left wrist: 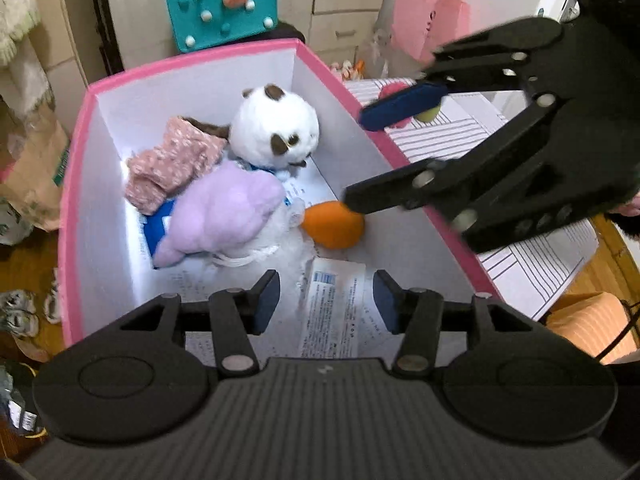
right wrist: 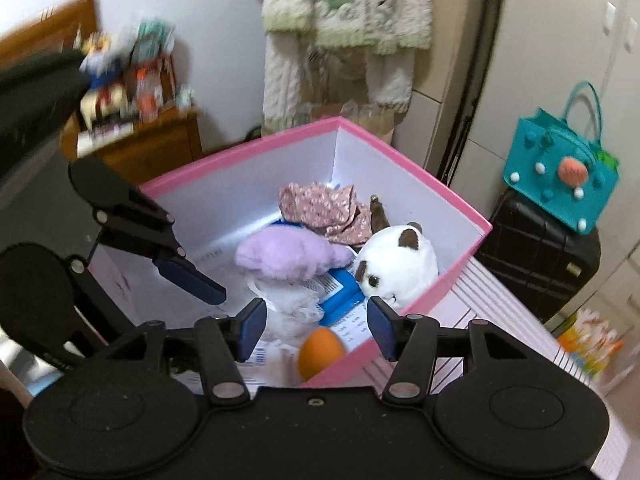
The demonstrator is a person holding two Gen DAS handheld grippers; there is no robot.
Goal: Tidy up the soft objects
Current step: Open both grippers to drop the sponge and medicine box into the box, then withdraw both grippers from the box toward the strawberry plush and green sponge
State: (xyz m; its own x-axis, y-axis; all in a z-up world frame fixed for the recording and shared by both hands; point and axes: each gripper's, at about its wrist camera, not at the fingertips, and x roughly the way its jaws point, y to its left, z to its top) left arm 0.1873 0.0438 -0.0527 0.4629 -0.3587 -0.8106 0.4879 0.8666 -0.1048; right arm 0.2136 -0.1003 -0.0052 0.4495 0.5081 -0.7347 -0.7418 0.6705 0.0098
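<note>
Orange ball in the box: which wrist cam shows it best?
Left wrist view. There the orange ball lies nearly whole on the floor of the pink box, only its top right clipped by a tong. In the right wrist view it sits low, its bottom cut by the box's wall.

Teal felt bag (right wrist: 560, 176) atop black suitcase (right wrist: 540, 260), beside wardrobe (left wrist: 344, 4).

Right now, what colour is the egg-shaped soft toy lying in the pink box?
Orange. The egg-shaped toy shows best in the left wrist view.
</note>
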